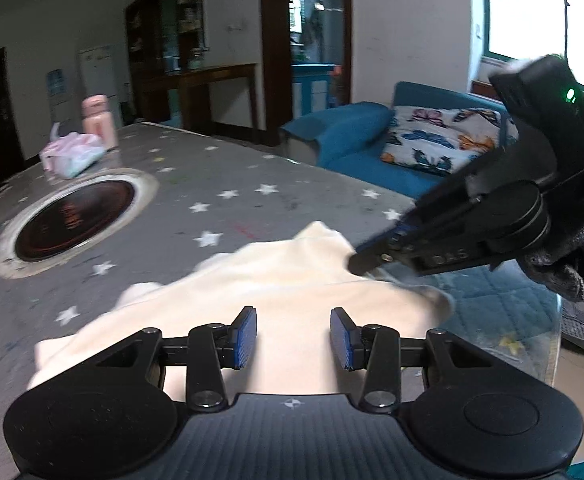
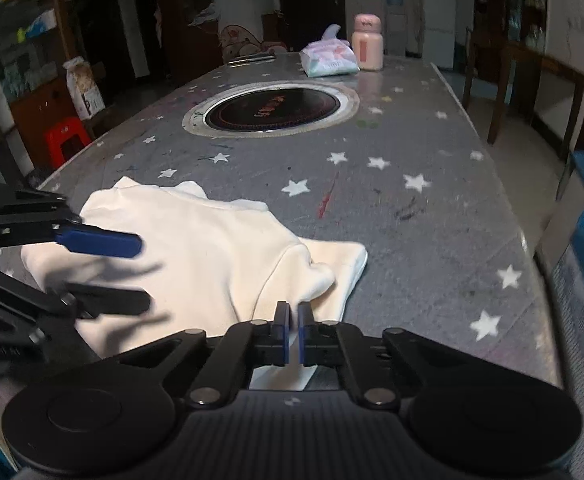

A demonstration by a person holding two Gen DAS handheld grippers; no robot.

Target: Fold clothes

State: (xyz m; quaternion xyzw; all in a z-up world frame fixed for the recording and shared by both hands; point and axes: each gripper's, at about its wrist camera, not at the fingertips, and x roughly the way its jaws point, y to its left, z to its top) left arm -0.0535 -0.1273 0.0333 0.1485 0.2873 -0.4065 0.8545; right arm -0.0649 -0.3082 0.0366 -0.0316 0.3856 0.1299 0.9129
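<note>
A cream-white garment (image 2: pixel 196 248) lies crumpled on the grey star-patterned table (image 2: pixel 412 216); it also shows in the left wrist view (image 1: pixel 284 304). My left gripper (image 1: pixel 293 334) is open, its blue pads apart just above the garment's near part; it shows at the left of the right wrist view (image 2: pixel 142 276). My right gripper (image 2: pixel 293 314) has its jaws nearly closed at the garment's near edge, with a fold of cloth under the tips. In the left wrist view it (image 1: pixel 358 262) touches the garment's right side.
A round black inset hob (image 2: pixel 272 110) with a metal rim sits mid-table. A tissue pack (image 2: pixel 328 58) and a pink bottle (image 2: pixel 367 42) stand at the far end. A red stool (image 2: pixel 66 136) is left of the table, a blue sofa (image 1: pixel 356 140) beyond it.
</note>
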